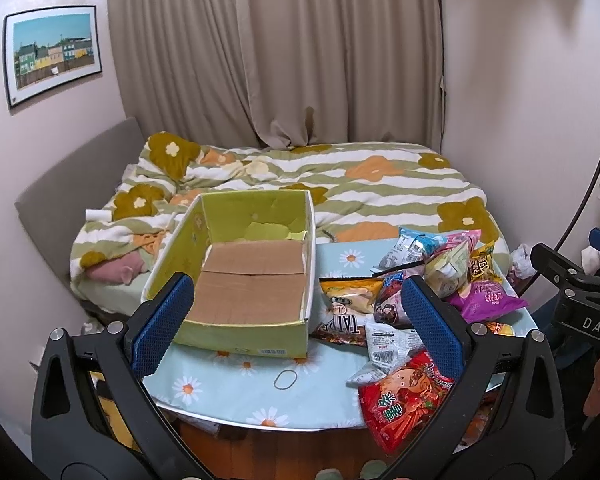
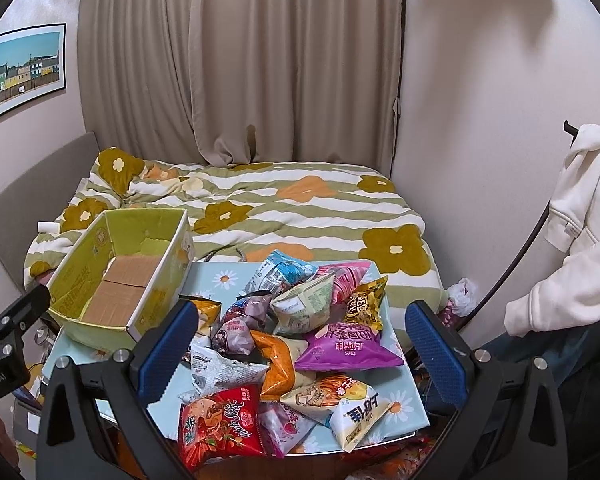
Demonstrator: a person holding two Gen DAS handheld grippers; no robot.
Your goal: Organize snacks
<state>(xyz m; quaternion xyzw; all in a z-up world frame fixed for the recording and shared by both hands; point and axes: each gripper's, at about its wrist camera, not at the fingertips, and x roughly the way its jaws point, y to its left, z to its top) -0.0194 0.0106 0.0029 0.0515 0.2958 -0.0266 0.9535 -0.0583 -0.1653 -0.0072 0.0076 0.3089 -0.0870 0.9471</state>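
Nearest to the left wrist camera, the left gripper (image 1: 298,320) has its two blue-padded fingers (image 1: 162,326) wide apart and holds nothing; it hangs above the front edge of a small table (image 1: 236,392) with a light blue cloth printed with daisies. A thin rubber band (image 1: 285,379) lies on the cloth between the fingers. In the right wrist view the right gripper (image 2: 302,350) is also spread open and empty, above the pile of snacks (image 2: 296,332) on the right half of the table. At the front of this pile a red packet (image 2: 220,426) lies at the table edge, and beside it there is a white and yellow packet (image 2: 358,416) and a small pink one (image 2: 286,426). Behind them I see an orange packet (image 2: 278,364) and a purple packet (image 2: 346,346), and further back a pale green packet (image 2: 306,308), a yellow one (image 2: 366,306) and a light blue one (image 2: 284,274), leaning on each other. On the left half of the table stands an open green cardboard box (image 1: 244,332), its brown bottom flaps showing and no snack inside; it is just beside the pile. Behind the table is a bed with a striped blanket (image 1: 340,188) with big flowers, then beige curtains (image 1: 276,48), and a framed picture (image 1: 52,52) on the left wall. A white hoodie (image 2: 580,224) hangs at the right
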